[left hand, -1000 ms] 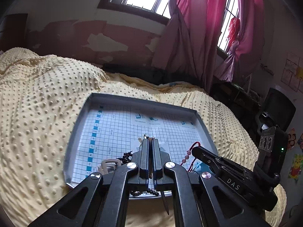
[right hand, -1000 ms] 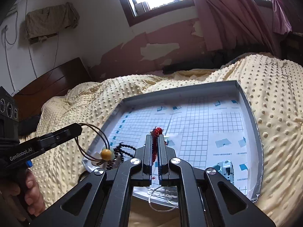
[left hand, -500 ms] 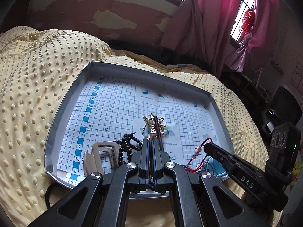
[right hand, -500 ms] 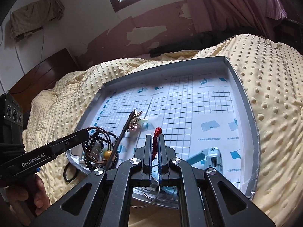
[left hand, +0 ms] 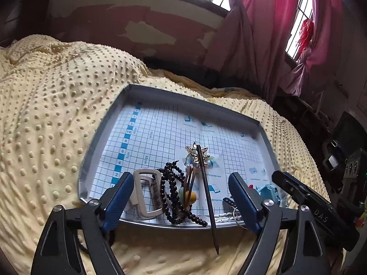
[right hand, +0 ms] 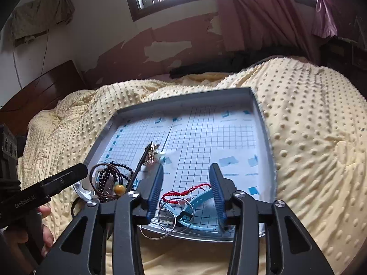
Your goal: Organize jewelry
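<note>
Left wrist view: your left gripper stood with fingers apart, empty, over the hairpin and black beads at the tray's near edge.

Right wrist view: your right gripper was likewise spread, the red bracelet lying loose between its fingers.

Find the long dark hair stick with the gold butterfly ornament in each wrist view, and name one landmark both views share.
Left wrist view: the hair stick lies lower centre, butterfly end up on the grid sheet, point overhanging the tray's near rim.
Right wrist view: the hair stick sits centre-left, slanting up to the right, beside the dark beads.
Shared landmark: the grey tray on the bed.
</note>
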{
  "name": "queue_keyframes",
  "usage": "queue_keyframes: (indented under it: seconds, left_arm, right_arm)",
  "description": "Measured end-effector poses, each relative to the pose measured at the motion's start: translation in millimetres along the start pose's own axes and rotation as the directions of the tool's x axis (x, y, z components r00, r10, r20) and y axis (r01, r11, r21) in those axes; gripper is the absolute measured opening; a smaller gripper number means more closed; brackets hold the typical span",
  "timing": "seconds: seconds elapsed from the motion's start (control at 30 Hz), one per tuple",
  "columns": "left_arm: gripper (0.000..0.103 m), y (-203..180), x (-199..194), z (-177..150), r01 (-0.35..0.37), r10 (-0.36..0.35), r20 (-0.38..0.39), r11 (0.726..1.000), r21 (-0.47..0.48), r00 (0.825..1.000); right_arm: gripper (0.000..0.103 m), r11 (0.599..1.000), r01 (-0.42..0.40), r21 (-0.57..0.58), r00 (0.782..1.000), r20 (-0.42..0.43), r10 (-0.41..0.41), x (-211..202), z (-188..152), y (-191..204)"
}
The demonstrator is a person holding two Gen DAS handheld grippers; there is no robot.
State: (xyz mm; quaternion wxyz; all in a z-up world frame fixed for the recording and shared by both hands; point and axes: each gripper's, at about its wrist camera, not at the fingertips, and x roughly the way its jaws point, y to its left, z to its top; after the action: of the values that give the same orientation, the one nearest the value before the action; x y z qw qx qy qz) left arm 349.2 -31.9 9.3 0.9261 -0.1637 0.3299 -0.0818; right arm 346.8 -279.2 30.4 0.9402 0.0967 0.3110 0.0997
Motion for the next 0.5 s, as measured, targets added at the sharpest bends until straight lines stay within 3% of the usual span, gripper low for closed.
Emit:
queue_keyframes:
  seconds: [0.07, 0.13, 0.3, 0.5]
  left_arm:
    - [0.103, 0, -13, -2, -0.003, 0.003, 0.037, 1.000, 0.001, 0.999]
    - [0.103, 1, -30, -4, -0.016, 0.016, 0.100, 1.000, 0.000, 0.995]
    - [0.103, 1, -76, -15, -0.049, 0.042, 0.252, 0.999, 0.019, 0.967]
    - [0.103, 0, -125, -31, -0.073, 0.048, 0.335, 0.995, 0.062, 0.941]
  right_arm:
    - [0.054, 1.000, -0.013, 0.003, 0.999, 0.040, 0.013, -14, 0, 2]
    - [0.055, 0.999, -0.033, -0.001, 0.997, 0.075, 0.033, -29, -2, 6]
    - [0.082, 0.993, -0.096, -0.063, 0.978, 0.179, 0.106, -72, -6, 25]
    - [0.101, 0.986, -0.121, -0.115, 0.953, 0.264, 0.148, -118, -23, 47]
